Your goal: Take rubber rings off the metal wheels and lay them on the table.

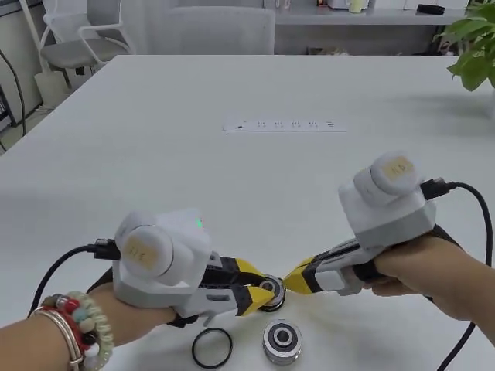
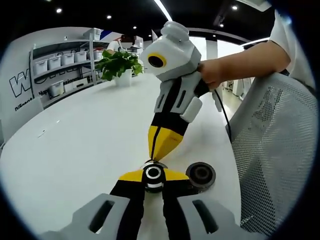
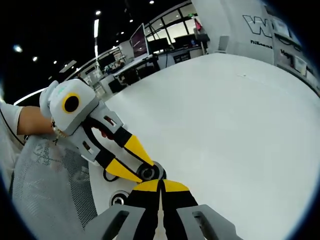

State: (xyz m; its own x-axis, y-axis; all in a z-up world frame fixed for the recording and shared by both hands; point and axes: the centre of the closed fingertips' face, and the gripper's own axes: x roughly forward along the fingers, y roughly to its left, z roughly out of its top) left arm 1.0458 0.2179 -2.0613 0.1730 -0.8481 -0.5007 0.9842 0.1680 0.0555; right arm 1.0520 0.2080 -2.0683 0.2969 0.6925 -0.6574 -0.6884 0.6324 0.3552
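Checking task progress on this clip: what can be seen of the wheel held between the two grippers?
The wheel is small and round: bright metal hub, dark band round the rim. The left gripper clamps it between yellow tips, low over the white table. The right gripper, tips together, meets its rim from the far side. Whether it touches the table is unclear.

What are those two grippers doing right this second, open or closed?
Left gripper: closed on a metal wheel.
Right gripper: closed, tips at that wheel's edge; whether it pinches anything cannot be told.
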